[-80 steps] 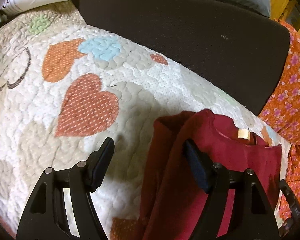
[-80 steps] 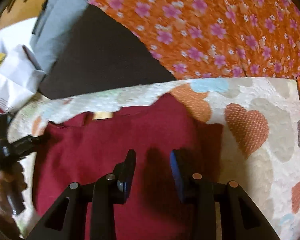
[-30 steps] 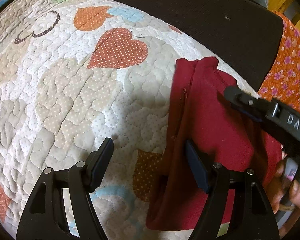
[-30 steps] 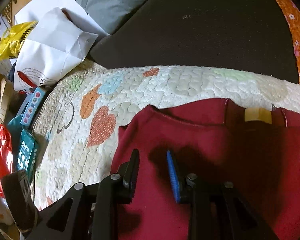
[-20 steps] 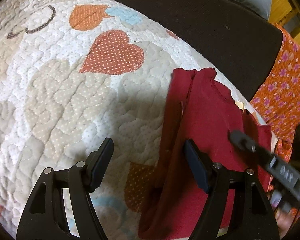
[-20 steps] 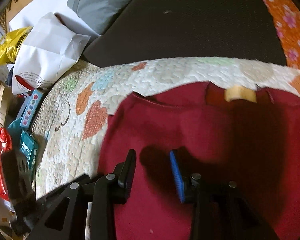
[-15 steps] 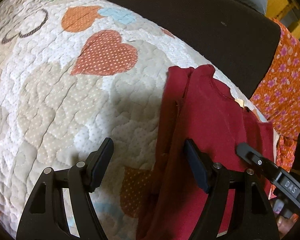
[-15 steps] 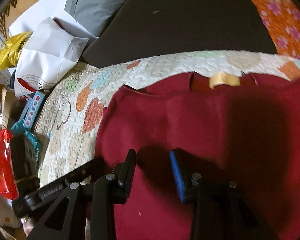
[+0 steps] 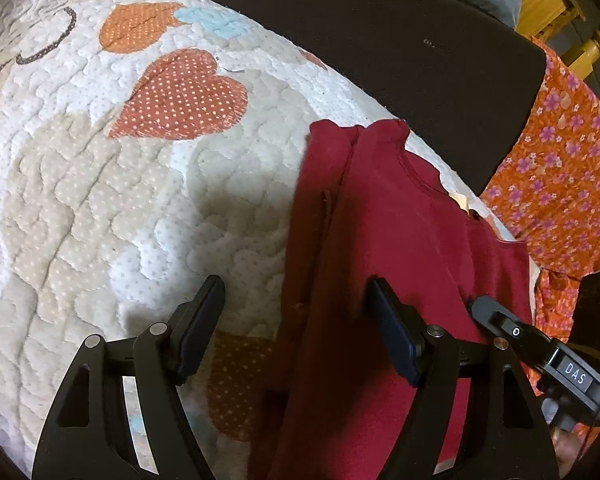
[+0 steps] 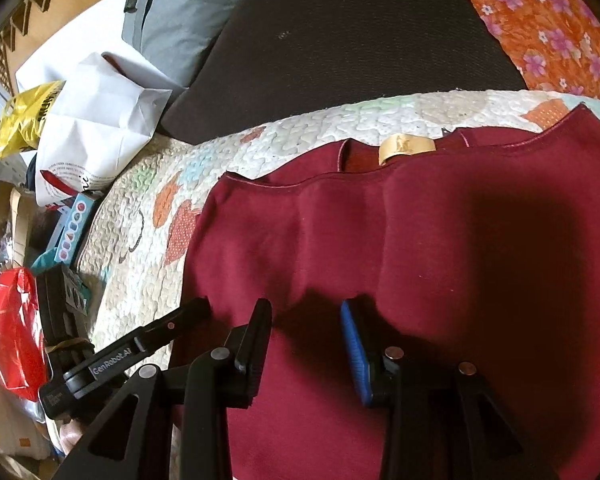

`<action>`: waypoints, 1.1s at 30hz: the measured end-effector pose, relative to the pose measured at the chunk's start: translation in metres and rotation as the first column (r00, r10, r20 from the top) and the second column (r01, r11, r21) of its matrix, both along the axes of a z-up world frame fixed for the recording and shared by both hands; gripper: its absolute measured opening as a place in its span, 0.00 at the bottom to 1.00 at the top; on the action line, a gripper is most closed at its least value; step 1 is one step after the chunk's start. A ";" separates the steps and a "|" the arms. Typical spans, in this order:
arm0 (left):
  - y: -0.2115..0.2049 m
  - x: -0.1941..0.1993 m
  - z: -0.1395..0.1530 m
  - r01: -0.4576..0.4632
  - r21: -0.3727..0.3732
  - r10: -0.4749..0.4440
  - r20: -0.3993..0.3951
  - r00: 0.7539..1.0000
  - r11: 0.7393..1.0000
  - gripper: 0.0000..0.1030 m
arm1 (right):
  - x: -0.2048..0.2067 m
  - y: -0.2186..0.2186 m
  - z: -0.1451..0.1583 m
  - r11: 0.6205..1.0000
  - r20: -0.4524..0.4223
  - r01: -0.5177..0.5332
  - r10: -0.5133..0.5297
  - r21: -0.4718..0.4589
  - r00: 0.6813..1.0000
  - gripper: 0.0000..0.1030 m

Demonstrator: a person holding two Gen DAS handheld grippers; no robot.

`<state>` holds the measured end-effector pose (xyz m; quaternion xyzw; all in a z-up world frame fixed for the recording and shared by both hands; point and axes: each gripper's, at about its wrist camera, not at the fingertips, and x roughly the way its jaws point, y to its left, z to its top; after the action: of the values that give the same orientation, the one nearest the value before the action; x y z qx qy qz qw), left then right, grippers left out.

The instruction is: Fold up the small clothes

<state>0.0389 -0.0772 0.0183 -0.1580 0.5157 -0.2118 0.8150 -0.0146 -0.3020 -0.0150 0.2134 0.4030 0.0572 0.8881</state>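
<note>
The red shirt (image 10: 420,260) lay flat on the quilt (image 9: 100,200), collar far, its left edge between the wide-open, empty left gripper (image 9: 296,332), while the right gripper (image 10: 306,344) hovered narrow and empty mid-shirt.

I see a soft white quilted blanket with sewn-on hearts (image 9: 148,208) spread out flat. A dark red cloth top (image 10: 440,264) lies right on it, at about 4 o'clock in my left view. A flat black mat (image 10: 340,52) peeks out from under the blanket at 12 o'clock. An orange cloth with pink flowers (image 9: 560,184) lies at 3 o'clock.
</note>
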 end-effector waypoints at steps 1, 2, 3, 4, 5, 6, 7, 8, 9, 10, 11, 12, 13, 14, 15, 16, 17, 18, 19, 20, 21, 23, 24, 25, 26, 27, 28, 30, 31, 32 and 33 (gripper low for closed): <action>-0.002 -0.001 0.000 0.012 0.003 -0.012 0.004 1.000 1.000 0.71 | 0.000 -0.001 -0.001 1.000 0.000 0.001 -0.001 0.003 1.000 0.33; -0.004 -0.002 0.000 0.026 0.003 -0.026 0.005 1.000 1.000 0.65 | 0.000 -0.001 -0.001 1.000 0.000 0.004 -0.004 0.007 1.000 0.33; -0.007 -0.003 0.000 0.045 -0.007 -0.045 0.005 0.999 0.999 0.55 | 0.000 -0.002 -0.001 1.000 0.001 0.008 -0.008 0.011 1.000 0.34; -0.011 -0.002 -0.001 0.075 -0.042 -0.076 -0.015 0.997 0.996 0.34 | 0.001 -0.002 0.000 1.000 0.002 0.010 -0.010 0.013 1.000 0.34; -0.012 -0.002 -0.003 0.081 -0.060 -0.083 -0.033 0.996 0.995 0.33 | 0.001 -0.001 0.000 1.000 0.002 0.011 -0.011 0.014 1.000 0.34; -0.012 -0.003 -0.002 0.072 -0.067 -0.074 -0.026 0.997 0.995 0.31 | 0.001 0.000 0.001 1.000 0.002 0.010 -0.010 0.014 1.000 0.34; -0.012 -0.003 0.000 0.070 -0.083 -0.073 -0.025 0.997 0.994 0.23 | 0.001 0.000 0.002 1.000 0.002 0.010 -0.010 0.014 1.000 0.34; -0.010 -0.003 0.001 0.064 -0.112 -0.067 -0.028 0.997 0.992 0.19 | 0.001 0.001 0.002 1.000 0.002 0.010 -0.011 0.014 1.000 0.34; -0.009 -0.004 0.004 0.055 -0.148 -0.060 -0.029 0.998 0.987 0.18 | 0.002 0.002 0.004 1.000 0.002 0.011 -0.011 0.015 1.000 0.34; -0.009 -0.005 0.008 0.060 -0.164 -0.064 -0.018 0.998 0.985 0.17 | 0.002 0.003 0.005 1.000 0.002 0.011 -0.011 0.015 1.000 0.34; -0.011 -0.007 0.012 0.072 -0.161 -0.073 0.002 0.997 0.984 0.17 | 0.003 0.004 0.007 1.000 0.000 0.012 -0.012 0.015 1.000 0.34; -0.012 -0.009 0.014 0.079 -0.154 -0.078 0.016 0.997 0.985 0.17 | 0.005 0.006 0.010 1.000 0.003 0.012 -0.012 0.013 1.000 0.34; -0.014 -0.011 0.016 0.085 -0.150 -0.082 0.025 0.996 0.985 0.17 | 0.006 0.008 0.013 1.000 0.007 0.012 -0.012 0.012 1.000 0.34; -0.016 -0.012 0.017 0.087 -0.151 -0.084 0.029 0.996 0.985 0.17 | 0.009 0.011 0.017 1.000 0.014 0.010 -0.011 0.013 1.000 0.35; -0.017 -0.013 0.018 0.087 -0.153 -0.083 0.034 0.996 0.984 0.17 | 0.014 0.016 0.023 1.000 0.022 0.003 -0.004 0.014 1.000 0.39; -0.019 -0.013 0.019 0.089 -0.150 -0.084 0.041 0.996 0.985 0.17 | 0.018 0.020 0.026 1.000 0.022 -0.006 0.006 0.016 1.000 0.42; -0.021 -0.015 0.022 0.095 -0.147 -0.088 0.053 0.995 0.985 0.17 | 0.025 0.027 0.029 1.000 0.014 -0.025 0.025 0.018 1.000 0.45; -0.018 -0.015 0.024 0.100 -0.146 -0.092 0.060 0.994 0.984 0.17 | 0.030 0.032 0.031 0.999 0.005 -0.043 0.042 0.021 0.999 0.45; -0.019 -0.017 0.026 0.106 -0.145 -0.097 0.070 0.993 0.984 0.17 | 0.037 0.039 0.033 0.998 -0.005 -0.065 0.065 0.023 0.998 0.45; -0.019 -0.019 0.026 0.113 -0.142 -0.102 0.078 0.992 0.983 0.17 | 0.045 0.046 0.036 0.997 -0.011 -0.081 0.081 0.019 0.997 0.45; -0.021 -0.021 0.028 0.121 -0.136 -0.109 0.089 0.990 0.983 0.17 | 0.052 0.053 0.038 0.996 -0.014 -0.092 0.092 0.005 0.996 0.45; -0.022 -0.022 0.030 0.128 -0.127 -0.115 0.102 0.988 0.984 0.17 | 0.063 0.063 0.041 0.994 -0.026 -0.108 0.108 -0.029 0.994 0.46; -0.022 -0.023 0.030 0.130 -0.124 -0.118 0.105 0.987 0.984 0.17 | 0.071 0.069 0.042 0.992 -0.042 -0.118 0.117 -0.047 0.992 0.46; -0.023 -0.022 0.031 0.132 -0.120 -0.119 0.107 0.987 0.984 0.17 | 0.075 0.073 0.041 0.991 -0.051 -0.126 0.123 -0.054 0.991 0.46; -0.025 -0.022 0.031 0.132 -0.111 -0.120 0.112 0.986 0.985 0.17 | 0.079 0.077 0.041 0.989 -0.060 -0.135 0.132 -0.059 0.989 0.46; -0.026 -0.023 0.032 0.133 -0.105 -0.121 0.114 0.986 0.986 0.17 | 0.083 0.082 0.040 0.987 -0.067 -0.143 0.139 -0.066 0.988 0.46; -0.026 -0.023 0.031 0.134 -0.100 -0.122 0.115 0.986 0.986 0.17 | 0.087 0.086 0.038 0.985 -0.079 -0.151 0.145 -0.077 0.986 0.47; -0.028 -0.023 0.032 0.138 -0.092 -0.127 0.119 0.985 0.986 0.17 | 0.092 0.093 0.035 0.982 -0.096 -0.167 0.158 -0.089 0.983 0.47; -0.029 -0.023 0.032 0.139 -0.088 -0.128 0.120 0.984 0.986 0.17 | 0.094 0.095 0.034 0.981 -0.099 -0.171 0.162 -0.091 0.982 0.47; -0.030 -0.023 0.032 0.140 -0.084 -0.130 0.120 0.984 0.986 0.17 | 0.095 0.097 0.032 0.981 -0.102 -0.171 0.162 -0.095 0.982 0.47; -0.030 -0.023 0.031 0.140 -0.083 -0.130 0.119 0.984 0.987 0.17 | 0.097 0.099 0.031 0.979 -0.108 -0.174 0.163 -0.103 0.981 0.48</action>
<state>0.0161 -0.1073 0.0497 -0.1473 0.4679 -0.2986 0.8187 0.0825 -0.2035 0.0157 0.1308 0.4660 0.0991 0.8694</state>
